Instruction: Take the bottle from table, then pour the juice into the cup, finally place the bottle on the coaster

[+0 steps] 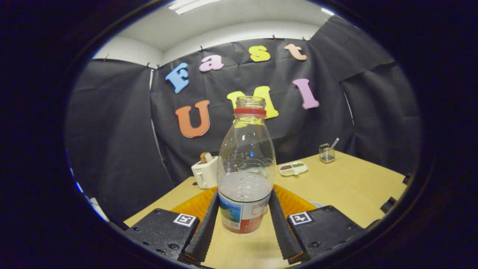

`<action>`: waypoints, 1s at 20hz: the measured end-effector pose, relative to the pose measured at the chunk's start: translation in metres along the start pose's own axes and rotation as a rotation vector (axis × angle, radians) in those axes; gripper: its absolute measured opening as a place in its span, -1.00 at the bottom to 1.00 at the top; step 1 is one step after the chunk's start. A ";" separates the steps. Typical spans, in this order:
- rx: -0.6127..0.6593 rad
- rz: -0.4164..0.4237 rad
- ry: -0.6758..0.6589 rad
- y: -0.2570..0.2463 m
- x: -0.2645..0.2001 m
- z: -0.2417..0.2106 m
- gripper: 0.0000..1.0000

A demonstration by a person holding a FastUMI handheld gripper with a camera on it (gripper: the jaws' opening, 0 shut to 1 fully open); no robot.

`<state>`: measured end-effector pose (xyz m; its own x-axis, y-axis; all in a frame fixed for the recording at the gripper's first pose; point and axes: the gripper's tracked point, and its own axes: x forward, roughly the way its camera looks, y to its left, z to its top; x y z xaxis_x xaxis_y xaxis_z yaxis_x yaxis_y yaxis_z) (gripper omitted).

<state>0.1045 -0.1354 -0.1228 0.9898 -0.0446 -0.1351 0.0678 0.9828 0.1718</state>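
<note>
Bottle point(245, 175) stands upright, uncapped, lower centre on tabletop point(347, 186). Fingers point(205, 224) flank its labelled base, seemingly touching; grip unconfirmed. Recommend squeezing evenly and lifting vertically to avoid spilling.

The camera sits low behind the jaws, looking forward along them and slightly down over the surface point(347, 186). It is very close to the bottle point(246, 168) standing between the jaws, which fills the middle; the booth wall rises far beyond.
</note>
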 end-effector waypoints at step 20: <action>-0.126 -0.126 -0.034 0.001 0.109 0.021 0.53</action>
<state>0.2155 -0.1430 -0.1166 0.9783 -0.1730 -0.1143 0.1777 0.9836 0.0319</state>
